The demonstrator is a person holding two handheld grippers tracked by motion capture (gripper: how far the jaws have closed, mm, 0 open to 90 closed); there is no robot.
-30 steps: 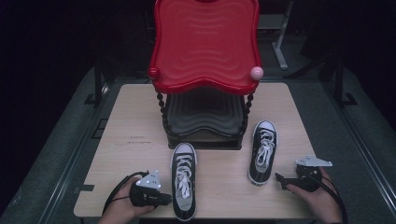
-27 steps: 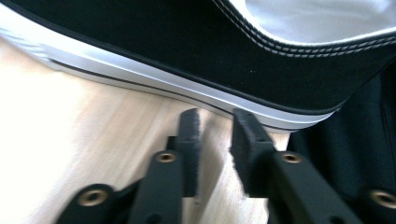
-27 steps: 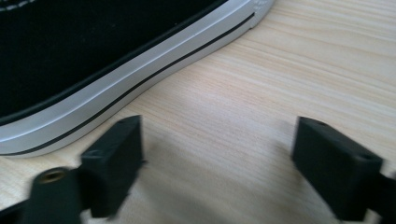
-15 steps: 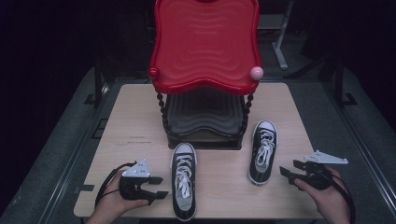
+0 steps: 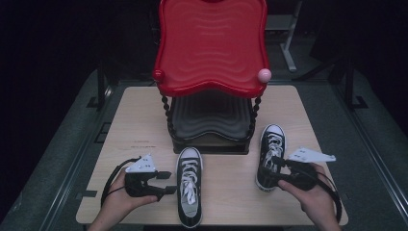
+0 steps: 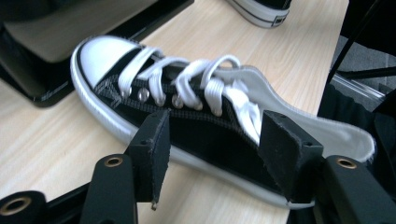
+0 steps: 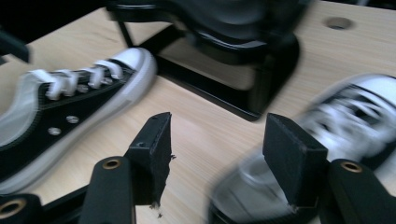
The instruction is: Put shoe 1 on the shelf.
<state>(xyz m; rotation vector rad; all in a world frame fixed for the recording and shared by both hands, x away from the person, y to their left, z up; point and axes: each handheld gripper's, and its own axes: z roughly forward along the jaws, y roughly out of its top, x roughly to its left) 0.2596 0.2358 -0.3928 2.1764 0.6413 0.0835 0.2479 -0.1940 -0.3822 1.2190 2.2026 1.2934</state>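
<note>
place: lab or studio | cues: dark surround, lone wooden table, black floor rails

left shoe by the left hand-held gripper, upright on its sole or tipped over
Upright. The left shoe rests flat on its sole on the table, laces and open top facing up, toe cap pointing toward the black shelf base.

A pale wooden-topped rectangular table carried a black-framed stand with a red wavy tray at its far middle, and two black canvas sneakers with white laces, one near the front edge, the other to its right.
</note>
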